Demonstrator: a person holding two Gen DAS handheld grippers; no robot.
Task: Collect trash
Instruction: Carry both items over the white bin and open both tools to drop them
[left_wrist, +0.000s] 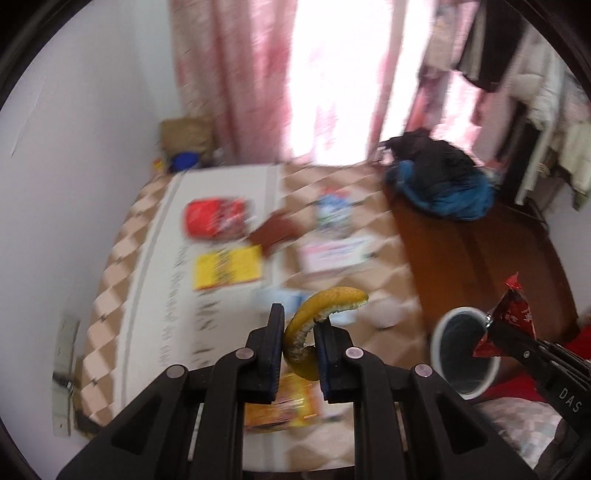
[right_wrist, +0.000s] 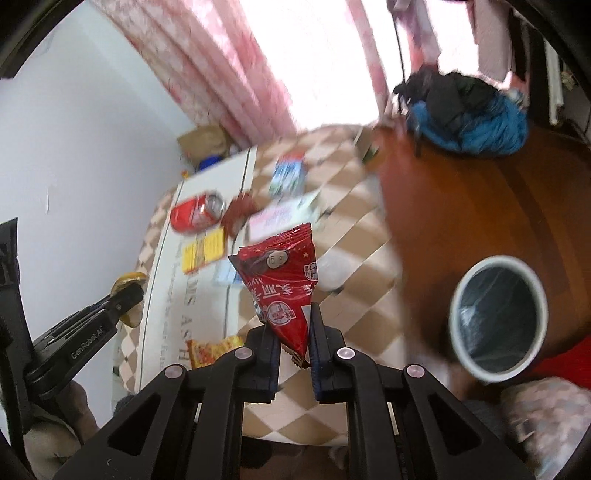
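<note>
**Two Pieces of Trash Held Up, Bin Close By**

The left gripper (left_wrist: 300, 345) has its jaws squeezed onto a curled yellow banana peel (left_wrist: 317, 325). The right gripper (right_wrist: 293, 341) has its jaws pinched on the bottom corner of a shiny red triangle snack wrapper (right_wrist: 282, 284). Both pieces are up in the air, above the table.

The round white trash bin with a dark liner (right_wrist: 498, 317) stands on the brown wooden floor (right_wrist: 461, 206), just to the right of the table with the tan and white checkered cloth (right_wrist: 354, 236). So the picking-up step looks done for these two. The step in hand is carrying them to the bin. Next, each gripper needs to be right over the open top of the bin, and then the jaws need to open so the trash falls in.

More trash waits on the table: a squashed red can (right_wrist: 197, 212), a yellow flat packet (right_wrist: 203, 249) and a blue and white carton (right_wrist: 288, 173). These are blurry, so the names are my best guess.

The left view shows the wrapper right by the bin's rim. The right view looks down into the bin, which the left view does not. It also shows the left gripper from the side, out by the table's left edge.
</note>
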